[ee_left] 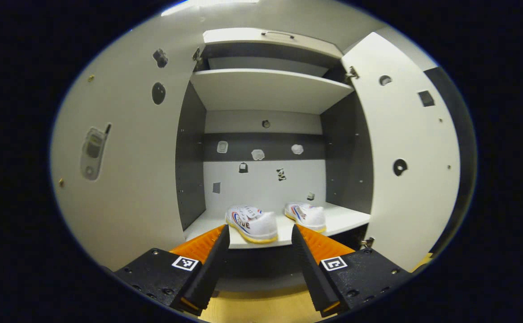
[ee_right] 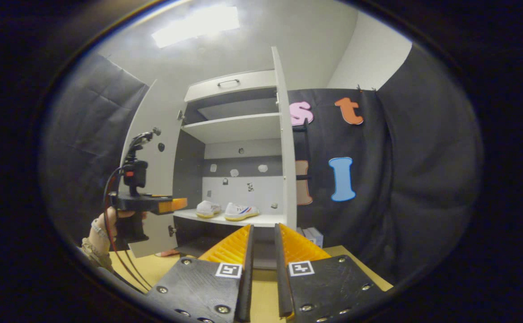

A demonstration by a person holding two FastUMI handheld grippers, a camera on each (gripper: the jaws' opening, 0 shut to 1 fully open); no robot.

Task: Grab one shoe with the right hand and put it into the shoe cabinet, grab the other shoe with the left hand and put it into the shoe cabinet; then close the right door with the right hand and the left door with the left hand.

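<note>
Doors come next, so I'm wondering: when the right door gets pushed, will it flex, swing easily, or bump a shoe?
The right door looks like a rigid flat panel, so probably no flex. It hangs on hinges, so likely swings freely. Both shoes sit back on the shelf, so probably no bump.

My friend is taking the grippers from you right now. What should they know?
Left gripper: open, holding nothing, facing the cabinet's lower shelf.
Right gripper: fingers nearly together with a thin gap, holding nothing, farther back from the cabinet.
Shoes: both sit side by side on the lower shelf, the left shoe near the front edge and the right shoe a bit deeper in.
Doors: the left door and the right door both stand wide open.
Done: both shoes are in.
Left: shut the right door with the right gripper, then the left door with the left gripper.
</note>
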